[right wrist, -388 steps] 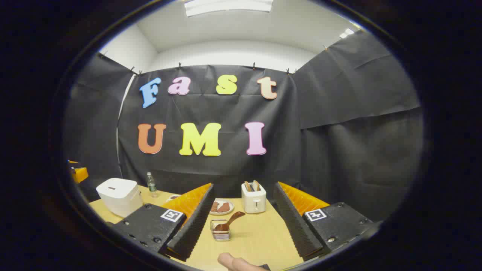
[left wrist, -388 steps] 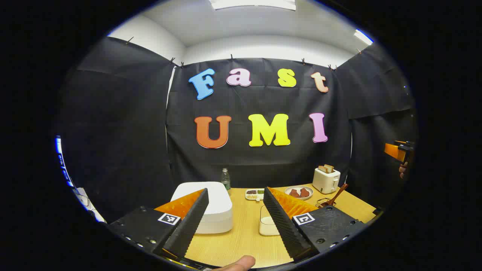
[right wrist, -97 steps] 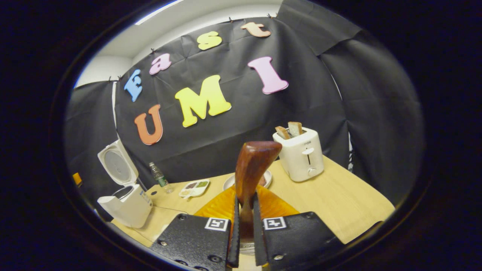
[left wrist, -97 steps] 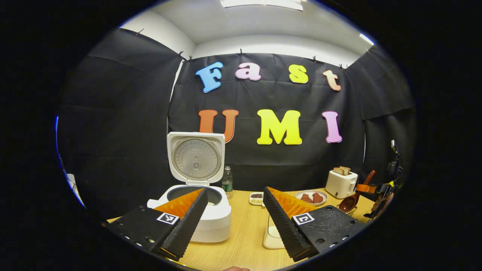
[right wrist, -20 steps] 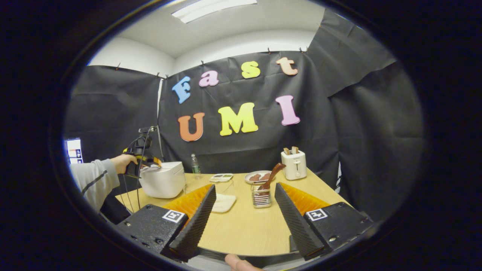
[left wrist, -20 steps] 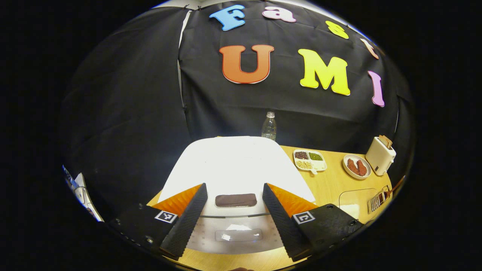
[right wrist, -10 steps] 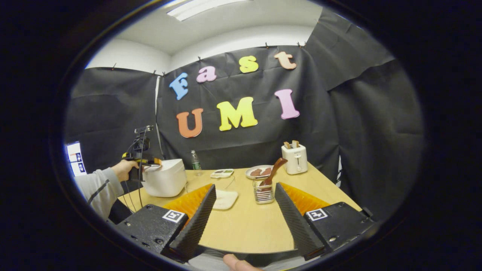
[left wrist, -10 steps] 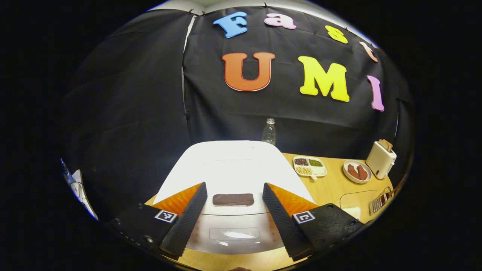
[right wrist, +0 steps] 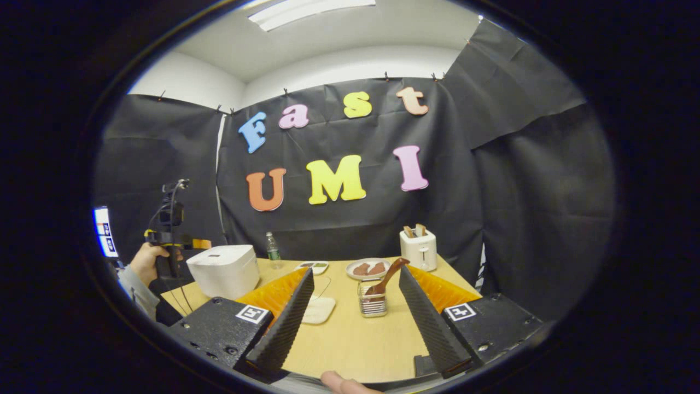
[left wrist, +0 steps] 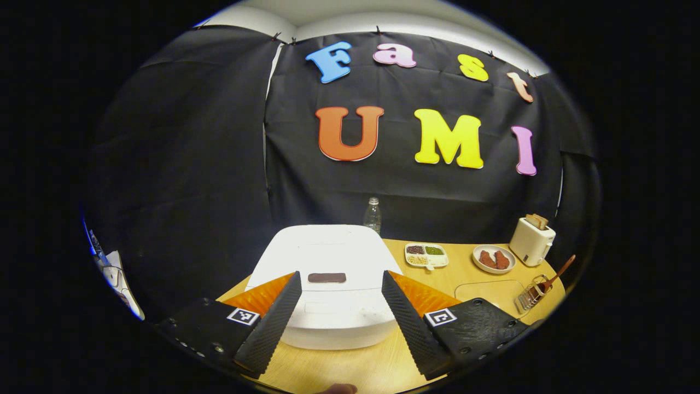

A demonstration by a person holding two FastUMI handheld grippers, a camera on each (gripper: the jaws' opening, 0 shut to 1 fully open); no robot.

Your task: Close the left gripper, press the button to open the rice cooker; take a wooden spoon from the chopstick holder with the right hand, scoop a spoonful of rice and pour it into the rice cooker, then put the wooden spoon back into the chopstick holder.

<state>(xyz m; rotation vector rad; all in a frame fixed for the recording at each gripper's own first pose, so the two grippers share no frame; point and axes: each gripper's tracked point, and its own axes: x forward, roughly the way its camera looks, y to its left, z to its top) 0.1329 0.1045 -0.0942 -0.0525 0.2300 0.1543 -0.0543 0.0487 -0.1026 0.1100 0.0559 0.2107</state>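
Cooker (left wrist: 328, 284): lid down; contents hidden.
Left claw (left wrist: 339, 323): apart, farther back than half a second ago.
Right claw (right wrist: 354, 323): apart.
Spoon (right wrist: 387, 278): in holder (right wrist: 373, 305).

A ceiling light (right wrist: 311, 10) brightens the booth evenly; the white rice cooker (left wrist: 328, 262) glares slightly, and edges bend and darken.

A light wooden table (right wrist: 355, 339) is enclosed on three sides by black cloth walls (right wrist: 519, 191) pinned up with small clips along the top. Above the cloth, a white wall (right wrist: 350, 63) and a white ceiling (right wrist: 394, 24) are seen, with a long ceiling light panel (right wrist: 309, 8) switched on. At the far left, beyond the cloth, a lit screen (right wrist: 104, 232) is glimpsed.
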